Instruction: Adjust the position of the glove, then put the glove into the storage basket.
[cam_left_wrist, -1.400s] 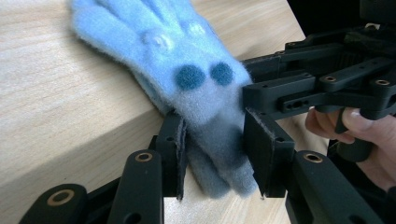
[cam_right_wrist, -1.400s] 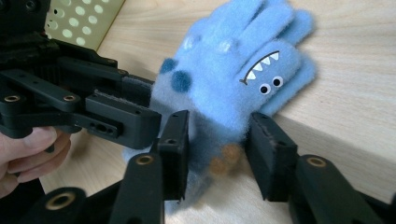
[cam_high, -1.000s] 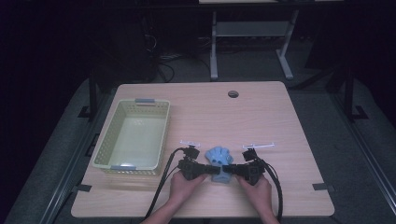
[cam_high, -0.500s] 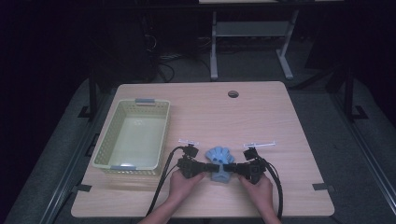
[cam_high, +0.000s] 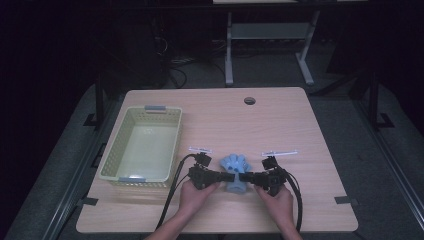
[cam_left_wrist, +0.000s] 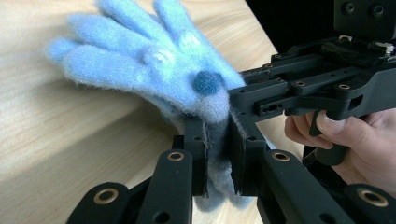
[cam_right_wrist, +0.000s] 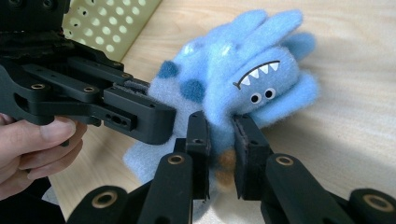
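A fuzzy blue monster glove (cam_high: 235, 167) lies on the wooden table (cam_high: 280, 115) near its front edge, fingers pointing away from the person. My left gripper (cam_high: 229, 176) comes in from the left and is shut on the glove's cuff (cam_left_wrist: 154, 70). My right gripper (cam_high: 243, 177) comes in from the right; its jaws have just been closing and now pinch the glove (cam_right_wrist: 243, 79) below the printed face. In the left gripper view my own jaws (cam_left_wrist: 217, 154) squeeze blue fabric, with the right gripper (cam_left_wrist: 233, 100) beside them. The right gripper view shows my jaws (cam_right_wrist: 219, 149) and the left gripper (cam_right_wrist: 161, 116).
A pale yellow-green perforated basket (cam_high: 156, 108) stands on the table's left side, seen again as the basket (cam_right_wrist: 116, 23) behind the left gripper. Two white label strips (cam_high: 200, 149) (cam_high: 279, 153) lie beyond the hands. A cable hole (cam_high: 249, 100) sits at the table's far side.
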